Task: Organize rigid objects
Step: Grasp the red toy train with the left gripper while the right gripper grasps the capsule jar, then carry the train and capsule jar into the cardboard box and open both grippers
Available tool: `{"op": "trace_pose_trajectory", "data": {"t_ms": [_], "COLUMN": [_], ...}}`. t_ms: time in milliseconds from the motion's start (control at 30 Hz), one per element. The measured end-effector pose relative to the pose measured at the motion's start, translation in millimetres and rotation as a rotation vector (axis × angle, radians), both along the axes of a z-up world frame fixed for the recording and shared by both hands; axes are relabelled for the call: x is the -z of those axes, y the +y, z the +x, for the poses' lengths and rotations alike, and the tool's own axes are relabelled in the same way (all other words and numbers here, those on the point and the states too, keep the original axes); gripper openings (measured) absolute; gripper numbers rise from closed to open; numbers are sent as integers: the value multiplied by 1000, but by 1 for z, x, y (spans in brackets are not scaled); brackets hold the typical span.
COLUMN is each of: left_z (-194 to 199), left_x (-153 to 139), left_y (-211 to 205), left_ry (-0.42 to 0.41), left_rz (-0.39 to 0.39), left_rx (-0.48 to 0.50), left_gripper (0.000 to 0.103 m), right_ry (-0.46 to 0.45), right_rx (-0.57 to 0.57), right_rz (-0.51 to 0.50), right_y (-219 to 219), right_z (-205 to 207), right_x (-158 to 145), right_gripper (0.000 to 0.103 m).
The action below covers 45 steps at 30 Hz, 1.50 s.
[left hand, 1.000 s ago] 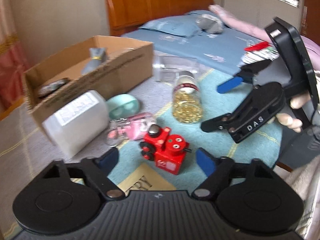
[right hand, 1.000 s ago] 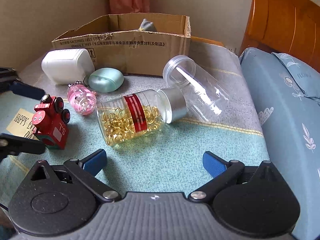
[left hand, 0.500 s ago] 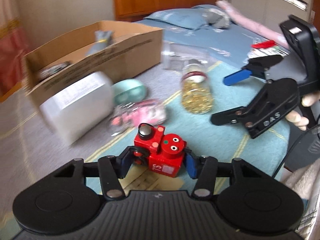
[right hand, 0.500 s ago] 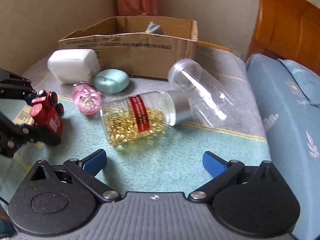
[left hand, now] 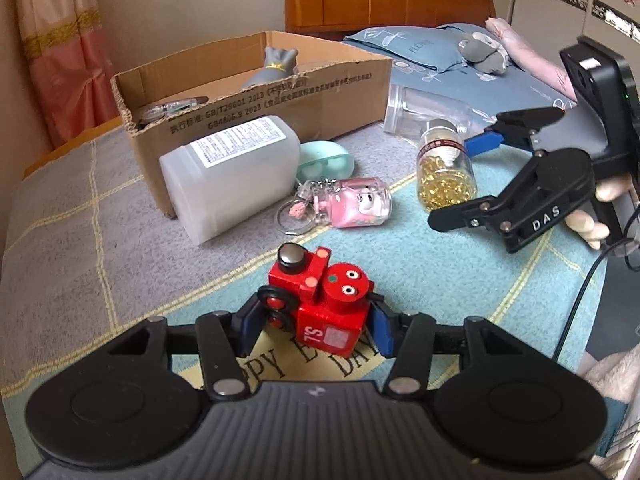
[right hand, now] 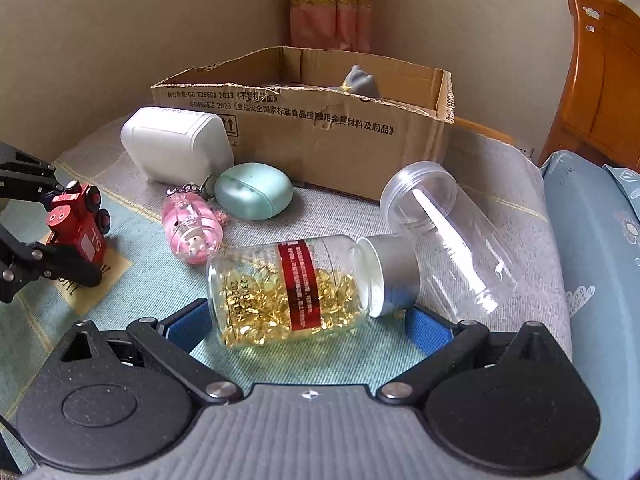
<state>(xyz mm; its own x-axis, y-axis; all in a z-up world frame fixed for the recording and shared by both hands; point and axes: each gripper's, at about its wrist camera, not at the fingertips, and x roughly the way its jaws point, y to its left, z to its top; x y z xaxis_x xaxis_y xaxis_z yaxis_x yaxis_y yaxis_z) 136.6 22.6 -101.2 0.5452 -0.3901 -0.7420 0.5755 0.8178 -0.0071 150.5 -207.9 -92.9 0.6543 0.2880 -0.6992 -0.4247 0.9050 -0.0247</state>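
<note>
My left gripper [left hand: 314,326] is shut on a red toy train [left hand: 320,300], its blue pads pressed on both sides; the train rests on the bed cover and also shows in the right wrist view [right hand: 78,222]. My right gripper [right hand: 308,322] is open, its pads on either side of a lying glass bottle of yellow capsules [right hand: 304,284], without squeezing it. That bottle shows in the left wrist view [left hand: 446,170] beside the right gripper [left hand: 476,172]. A cardboard box [left hand: 256,96] stands behind, holding a grey figure [left hand: 276,66].
Around the box [right hand: 320,136] lie a white plastic bottle [left hand: 232,172], a mint green case [right hand: 252,190], a pink keychain bottle [right hand: 192,230] and a clear empty jar [right hand: 448,232]. Blue pillows and a wooden headboard are to the right.
My left gripper closed in on the red train and now grips it. My right gripper moved forward until the capsule bottle lies between its open fingers.
</note>
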Motion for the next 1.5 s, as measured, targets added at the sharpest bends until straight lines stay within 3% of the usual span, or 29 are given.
{"op": "trace_pose_trajectory", "data": {"t_ms": [167,533,900,1233,1500], "left_z": [0,1,7,10,48], "left_x": [0,-1,-6,-51,-101], "left_y": [-1,1,-1,-9,-16], "left_ry": [-2,-11,32,33,-25], "left_rz": [10,25,28,49,15], "left_rx": [23,39,16,22,-7], "left_gripper": [56,56,52,52,52], "right_ry": [-13,-28,35,40,-26], "right_rx": [11,-77,-64,-110,-131], "right_rz": [-49,-119,-62,-34,-24], "right_y": [6,16,8,3,6], "right_z": [3,12,4,-4,7], "right_x": [-3,-9,-21,-60,-93], "right_gripper": [103,101,100,100,100]}}
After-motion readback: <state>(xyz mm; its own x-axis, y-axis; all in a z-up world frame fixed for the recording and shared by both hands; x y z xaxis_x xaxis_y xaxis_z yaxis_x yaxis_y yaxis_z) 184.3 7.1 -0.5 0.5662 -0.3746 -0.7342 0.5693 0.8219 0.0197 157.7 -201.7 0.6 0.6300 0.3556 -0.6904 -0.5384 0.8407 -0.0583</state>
